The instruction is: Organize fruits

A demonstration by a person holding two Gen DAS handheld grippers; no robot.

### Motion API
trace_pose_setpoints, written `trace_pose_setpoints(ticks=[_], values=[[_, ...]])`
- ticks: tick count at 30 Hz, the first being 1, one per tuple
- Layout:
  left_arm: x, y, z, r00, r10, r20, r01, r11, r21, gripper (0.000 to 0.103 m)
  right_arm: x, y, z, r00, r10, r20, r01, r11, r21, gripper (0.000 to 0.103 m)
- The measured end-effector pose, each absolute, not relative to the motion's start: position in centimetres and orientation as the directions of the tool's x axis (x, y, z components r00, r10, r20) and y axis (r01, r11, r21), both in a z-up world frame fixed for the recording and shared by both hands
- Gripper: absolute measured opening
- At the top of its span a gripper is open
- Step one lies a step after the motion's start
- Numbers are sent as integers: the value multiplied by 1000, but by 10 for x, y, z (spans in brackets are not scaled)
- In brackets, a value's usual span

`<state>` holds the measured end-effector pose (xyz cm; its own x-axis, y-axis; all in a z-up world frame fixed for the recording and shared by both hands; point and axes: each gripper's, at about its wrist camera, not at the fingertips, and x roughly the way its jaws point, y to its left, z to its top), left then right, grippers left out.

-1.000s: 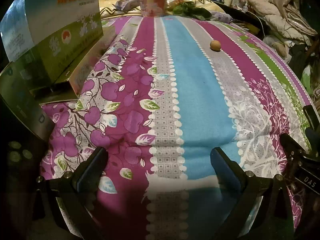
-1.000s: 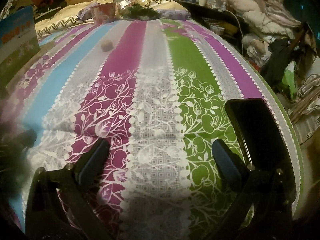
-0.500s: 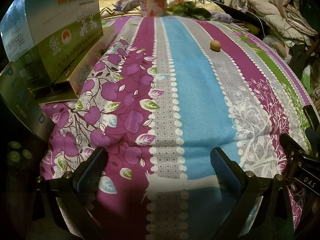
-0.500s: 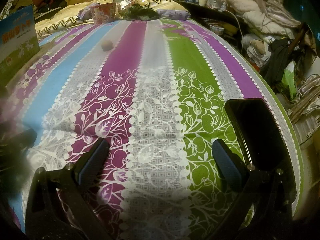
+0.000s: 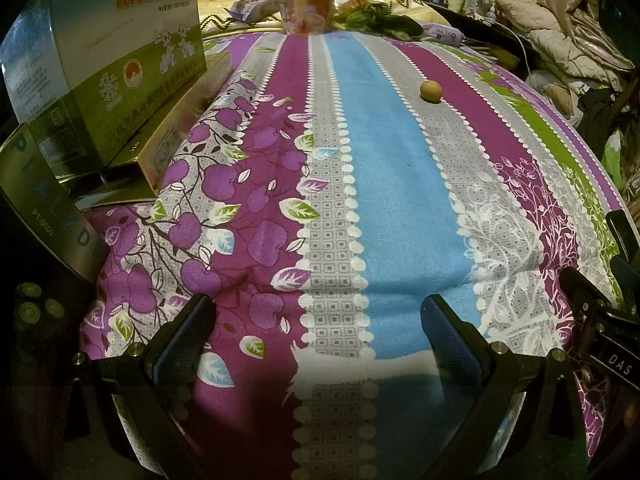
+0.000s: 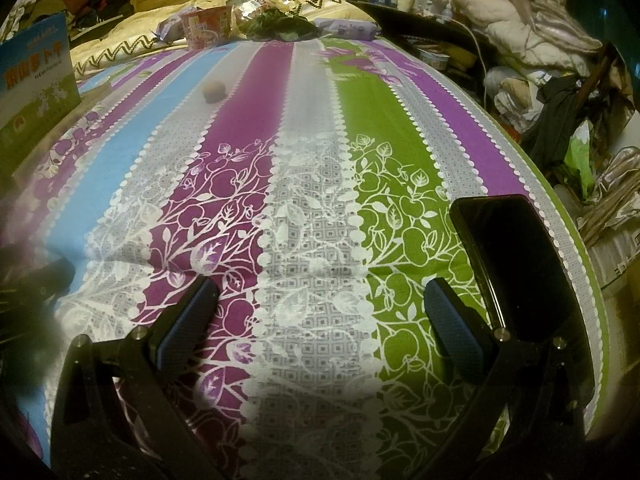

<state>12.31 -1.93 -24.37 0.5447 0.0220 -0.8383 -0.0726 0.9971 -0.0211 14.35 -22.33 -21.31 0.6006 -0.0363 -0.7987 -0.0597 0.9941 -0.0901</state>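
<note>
- Left wrist view: left tool (image 5: 318, 316) released, fingers spread wide, nothing between them; it hovers low over the near end of the bed (image 5: 384, 208).
- Task's thing here is a single small round fruit (image 5: 430, 91), tan, matte skin, lying loose on the grey stripe next to the magenta one, far up the bed and well apart from the tool.
- Pink printed bowl (image 5: 307, 12) stands at the head end beside leafy greens (image 5: 376, 18) and a plastic packet; probably the drop spot, judging by the task, but not certain.
- Bedsheet is soft printed cotton, striped purple/grey/blue/green with scalloped white edging; slightly bulged, so a round fruit could roll if nudged.
- Glossy cardboard box (image 5: 108, 52) with Chinese print stacked on flatter boxes at the left edge; rigid, sharp-cornered.
- Right tool's tip (image 5: 592, 300) shows at the right margin.
- Right wrist view: right tool (image 6: 318, 312) also released, empty, blue textured pads (image 6: 188, 320) visible on black fingers.
- Same fruit (image 6: 214, 91) seen far ahead-left, on the grey/magenta stripe border, blurry.
- Black phone (image 6: 516, 256), flat, glossy, lies just beside the right finger near the bed's edge.
- Step: looks like the start, approach not yet made. Next move calls for a long forward reach to the fruit, fingers straddling it, gentle squeeze.
</note>
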Motion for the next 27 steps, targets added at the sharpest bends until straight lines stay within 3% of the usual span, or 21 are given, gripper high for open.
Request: trace_pose_setpoints(ticks=[27], values=[[124, -17, -243, 543, 22, -839, -73, 997, -21, 103, 144, -224, -214, 601, -32, -799, -60, 995, -85, 103]])
